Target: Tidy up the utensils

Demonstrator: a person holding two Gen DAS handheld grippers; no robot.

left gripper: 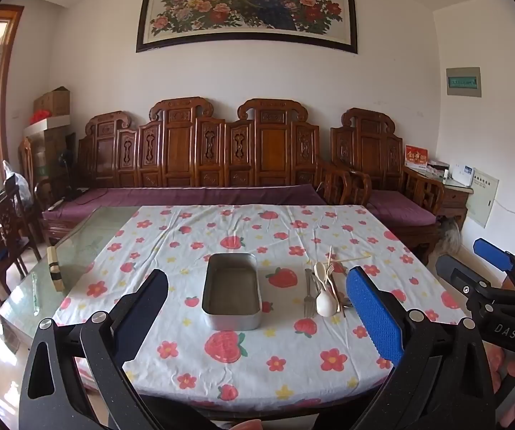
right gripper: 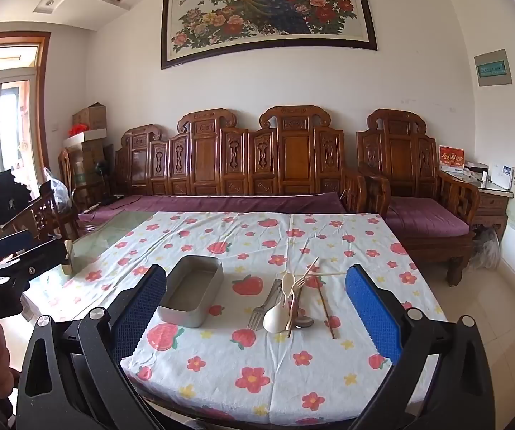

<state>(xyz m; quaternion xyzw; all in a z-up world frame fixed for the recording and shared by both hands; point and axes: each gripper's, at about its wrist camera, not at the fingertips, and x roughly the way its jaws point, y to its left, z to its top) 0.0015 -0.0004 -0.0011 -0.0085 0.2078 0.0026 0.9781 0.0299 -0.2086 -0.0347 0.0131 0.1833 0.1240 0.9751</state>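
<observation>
An empty rectangular metal tin [left gripper: 231, 292] [right gripper: 191, 294] sits on the flowered tablecloth near the table's middle. To its right lies a heap of utensils [left gripper: 323, 288] [right gripper: 289, 304]: a metal fork [left gripper: 308, 295] [right gripper: 262, 310], cream plastic spoons [right gripper: 275, 317], a metal spoon and chopsticks [right gripper: 325, 304]. My left gripper [left gripper: 257, 322] hovers open over the near table edge, facing the tin, nothing between its fingers. My right gripper [right gripper: 257, 326] is open too, above the near edge and facing the heap. Its fingers also show at the right of the left wrist view [left gripper: 492, 254].
The cloth [left gripper: 257, 358] covers most of a glass-topped table; bare glass [left gripper: 78, 251] shows on the left, with a small wooden block [left gripper: 53, 268] [right gripper: 67, 258] there. A carved wooden sofa [left gripper: 203, 165] stands behind the table, chairs at the left.
</observation>
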